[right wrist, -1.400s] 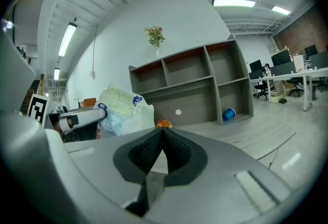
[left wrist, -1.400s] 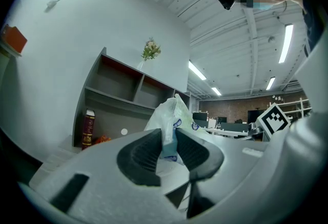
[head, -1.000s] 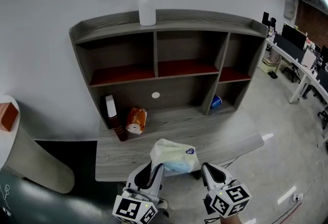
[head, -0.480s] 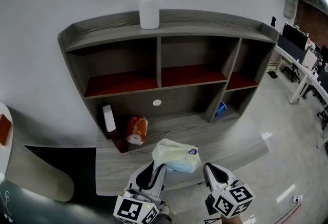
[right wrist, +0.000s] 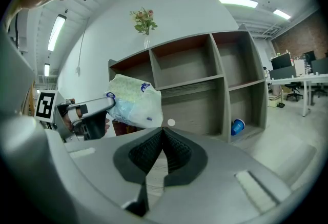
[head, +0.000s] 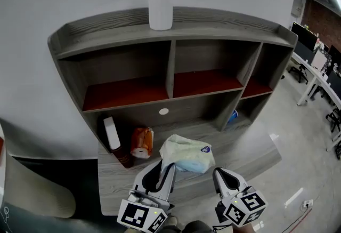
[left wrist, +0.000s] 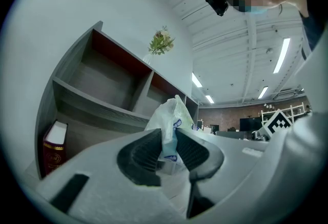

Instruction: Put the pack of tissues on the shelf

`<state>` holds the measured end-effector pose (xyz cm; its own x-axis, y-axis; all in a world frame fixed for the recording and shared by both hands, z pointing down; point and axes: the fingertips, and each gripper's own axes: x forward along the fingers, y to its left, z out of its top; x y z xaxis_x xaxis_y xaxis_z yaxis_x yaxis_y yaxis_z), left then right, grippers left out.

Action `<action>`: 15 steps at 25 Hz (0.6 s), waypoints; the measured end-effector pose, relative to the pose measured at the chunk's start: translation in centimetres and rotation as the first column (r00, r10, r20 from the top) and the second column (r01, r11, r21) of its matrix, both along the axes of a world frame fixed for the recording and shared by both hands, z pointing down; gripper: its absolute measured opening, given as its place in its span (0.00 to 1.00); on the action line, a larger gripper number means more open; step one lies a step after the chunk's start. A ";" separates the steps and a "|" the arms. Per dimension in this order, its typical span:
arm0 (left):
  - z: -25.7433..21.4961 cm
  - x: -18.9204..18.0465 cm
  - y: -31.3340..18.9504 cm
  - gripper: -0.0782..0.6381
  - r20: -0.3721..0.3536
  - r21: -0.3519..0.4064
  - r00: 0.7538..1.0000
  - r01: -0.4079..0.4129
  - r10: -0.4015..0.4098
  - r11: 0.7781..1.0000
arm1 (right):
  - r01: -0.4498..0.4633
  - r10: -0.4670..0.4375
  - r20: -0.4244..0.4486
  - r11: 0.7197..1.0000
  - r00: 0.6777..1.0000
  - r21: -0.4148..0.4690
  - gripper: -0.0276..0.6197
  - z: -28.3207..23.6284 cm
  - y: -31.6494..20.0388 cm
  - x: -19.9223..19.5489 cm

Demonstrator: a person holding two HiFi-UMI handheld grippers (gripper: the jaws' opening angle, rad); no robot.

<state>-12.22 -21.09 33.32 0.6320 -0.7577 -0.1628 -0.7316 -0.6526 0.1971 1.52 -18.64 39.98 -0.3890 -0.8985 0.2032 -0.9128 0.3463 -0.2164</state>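
Observation:
The pack of tissues [head: 187, 153], a soft white and pale blue plastic bag, hangs over the grey desk [head: 250, 147] in front of the shelf unit [head: 106, 29]. My left gripper [head: 165, 167] is shut on its near end; in the left gripper view the pads pinch the pack [left wrist: 169, 115] at the left gripper's tips [left wrist: 169, 147]. My right gripper [head: 222, 177] stays to the right of the pack, shut with nothing in it. In the right gripper view the pack [right wrist: 134, 99] hangs to the left of the closed right gripper [right wrist: 164, 137], held by the left gripper [right wrist: 91, 111].
The shelf's upper compartments with red floors [head: 125, 93] hold nothing. Below stand a white and maroon book [head: 111, 134], an orange packet [head: 141, 142] and a blue cup [head: 233, 116]. A white vase [head: 160, 7] with flowers stands on top. Office desks [head: 319, 74] are at right.
Both grippers have moved forward toward the shelf, the left one carrying the tissue pack with it. The shelf now looks larger and nearer.

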 end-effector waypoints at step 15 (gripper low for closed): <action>-3.4 3.4 -5.3 0.22 -0.025 0.069 0.999 0.029 -0.028 0.997 | 0.059 -0.059 -0.013 0.998 0.998 0.016 0.05 -0.7 -5.1 2.0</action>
